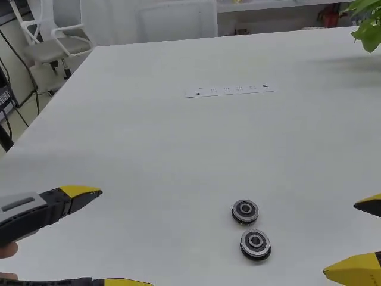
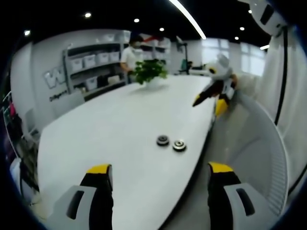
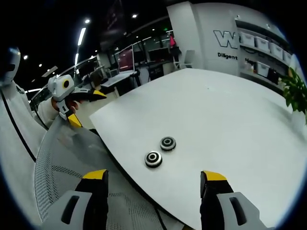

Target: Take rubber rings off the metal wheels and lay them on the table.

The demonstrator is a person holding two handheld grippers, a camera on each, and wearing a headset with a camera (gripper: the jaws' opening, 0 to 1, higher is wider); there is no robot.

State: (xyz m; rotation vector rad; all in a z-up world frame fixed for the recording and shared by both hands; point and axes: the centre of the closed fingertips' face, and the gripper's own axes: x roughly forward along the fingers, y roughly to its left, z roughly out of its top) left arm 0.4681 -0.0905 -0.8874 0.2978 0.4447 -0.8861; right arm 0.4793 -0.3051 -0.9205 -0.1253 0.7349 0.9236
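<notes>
Left gripper [image 1: 106, 238] and right gripper [image 1: 342, 238] are held low at the near table edge, both with jaws wide and empty. Between them, two round metal wheels [image 1: 244, 211] with black rubber rings [image 1: 256, 257] on lie flat, just beside each other, on the smooth white table [image 1: 178, 137].

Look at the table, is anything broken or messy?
Nothing stands out. The far wheel and near wheel lie flat, close together, on the white table. The left claw and right claw are open, away from them.
</notes>
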